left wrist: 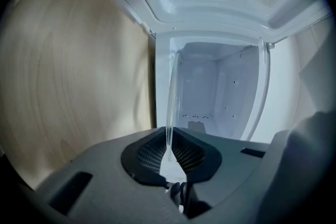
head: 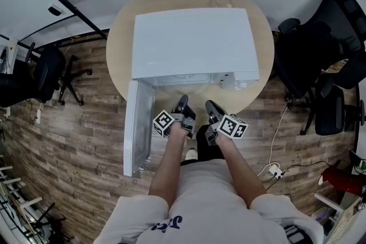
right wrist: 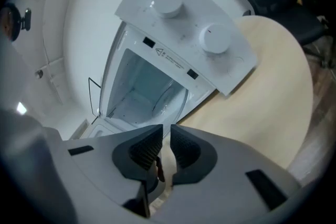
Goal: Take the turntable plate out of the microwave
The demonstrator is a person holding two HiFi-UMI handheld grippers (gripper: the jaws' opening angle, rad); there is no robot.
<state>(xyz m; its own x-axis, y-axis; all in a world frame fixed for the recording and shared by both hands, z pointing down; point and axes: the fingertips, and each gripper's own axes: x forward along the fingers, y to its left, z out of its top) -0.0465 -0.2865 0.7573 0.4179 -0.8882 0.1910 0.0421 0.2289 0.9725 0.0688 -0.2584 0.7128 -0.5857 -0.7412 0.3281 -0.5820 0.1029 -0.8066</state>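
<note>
While the turntable plate [left wrist: 170, 107] is low in the open microwave [head: 191, 43], your left hand-held gripper [left wrist: 169, 148] is clenched on its near rim. The thin clear edge runs straight in between the ribbed pads [left wrist: 149, 152], so from that gripper's own view the glass reads as little more than a bright line. A pinch on the rim makes sense here: it is the one part of the plate that you can reach from the cavity mouth without going deep inside.

Your right hand-held gripper [right wrist: 164, 147] is drawn nearly closed with nothing in it; only bare bench [head: 120, 37] shows through the slit between its jaws. It hangs just right of the left one, near the front of the oven, and from there you can see the plate's round outline lying by the cavity floor. I judge that the plate is gripped but not yet out.

The door [head: 137, 123] stands swung wide to the left and toward you, which leaves the mouth free for a straight pull. Glass held at one edge will want to tip, so the idle gripper looks well placed to steady the right side.
</note>
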